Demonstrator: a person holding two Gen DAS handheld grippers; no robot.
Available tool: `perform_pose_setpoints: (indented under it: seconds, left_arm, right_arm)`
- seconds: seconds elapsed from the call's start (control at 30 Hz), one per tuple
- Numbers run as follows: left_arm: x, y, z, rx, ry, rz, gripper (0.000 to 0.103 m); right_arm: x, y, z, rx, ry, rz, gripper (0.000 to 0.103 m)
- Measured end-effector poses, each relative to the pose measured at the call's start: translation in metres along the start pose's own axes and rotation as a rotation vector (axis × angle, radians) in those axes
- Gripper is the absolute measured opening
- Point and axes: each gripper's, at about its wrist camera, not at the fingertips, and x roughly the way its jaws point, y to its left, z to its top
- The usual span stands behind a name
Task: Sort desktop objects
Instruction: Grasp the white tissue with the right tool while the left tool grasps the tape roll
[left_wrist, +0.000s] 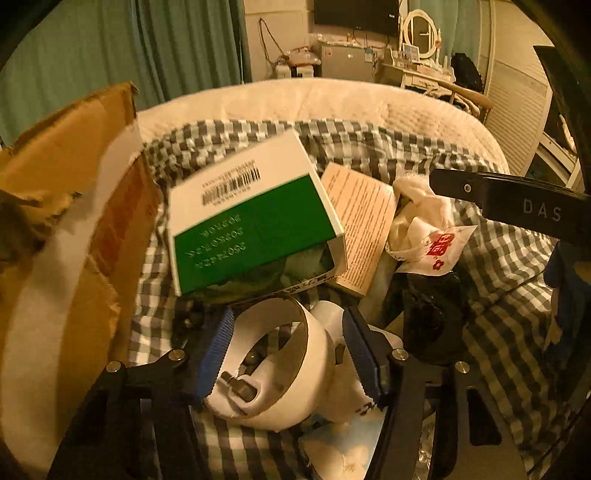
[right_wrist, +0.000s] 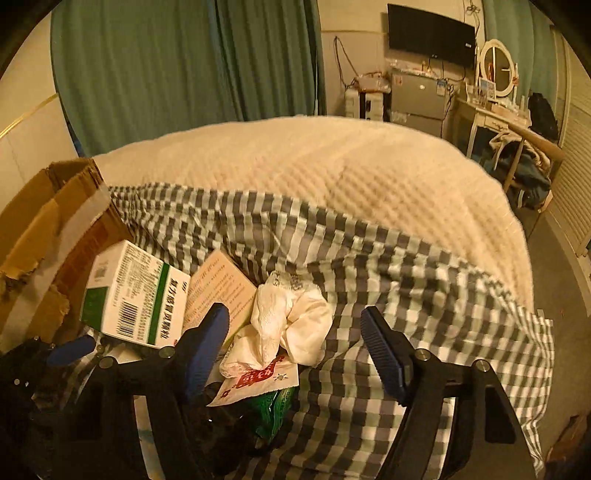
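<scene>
Left wrist view: the left gripper (left_wrist: 288, 354) has its blue-padded fingers (left_wrist: 216, 354) set on either side of a white tape roll (left_wrist: 280, 362), which lies tilted on the checked cloth (left_wrist: 509, 332). The pads look to be touching the roll's outer wall, though whether they already grip it firmly cannot be told; by the look of it, this is the item being taken for sorting. Just beyond the roll a green-and-white medicine box (left_wrist: 251, 218) leans with its open end toward the camera, a barcode on its white top and printing on the green face too blurred and inverted to read. A tan leaflet box (left_wrist: 364, 225) lies beside it, its fine print unreadable. A crumpled white cloth (left_wrist: 417, 218) rests against a paper packet with a red stamp (left_wrist: 439, 251). To the left stands an open cardboard carton (left_wrist: 74, 206), torn at the rim and taped, probably the destination for the sorted things. The other gripper's black finger, lettered "DAS", crosses the right edge.

Right wrist view: the right gripper (right_wrist: 295, 350) hangs with its fingers spread wide and nothing between them, poised over the same clutter near the white cloth (right_wrist: 291, 325) and the stamped packet (right_wrist: 258, 380). The medicine box (right_wrist: 133, 295) shows Chinese characters along a green band, plus a barcode. The carton (right_wrist: 48, 229) sits at far left; the cream quilt (right_wrist: 314, 173) lies behind.
</scene>
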Motion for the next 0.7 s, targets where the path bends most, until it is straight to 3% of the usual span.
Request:
perform_pose_setpoints:
  seconds: [0.13, 0.3, 0.47, 0.53, 0.6, 0.7]
  left_arm:
    - [0.018, 0.004, 0.001, -0.01, 0.054, -0.033, 0.034]
    - [0.021, 0.002, -0.001, 0.008, 0.055, -0.044, 0.026]
    - [0.017, 0.002, -0.004, 0.014, 0.05, -0.058, 0.022]
    - [0.011, 0.001, -0.006, 0.018, 0.042, -0.065, 0.018]
    - [0.007, 0.0, -0.006, 0.018, 0.032, -0.072, 0.013]
    - [-0.003, -0.005, -0.006, 0.03, 0.015, -0.079, 0.011]
  right_arm:
    - [0.013, 0.001, -0.002, -0.008, 0.024, -0.007, 0.073]
    - [0.027, 0.0, -0.004, 0.0, 0.058, -0.003, 0.065]
    - [0.037, 0.007, -0.012, -0.035, 0.104, -0.002, 0.04]
    - [0.036, 0.006, -0.014, -0.031, 0.106, 0.005, 0.021]
    - [0.032, 0.003, -0.016, -0.016, 0.103, 0.019, 0.013]
    - [0.023, 0.001, -0.02, 0.005, 0.085, 0.043, 0.01]
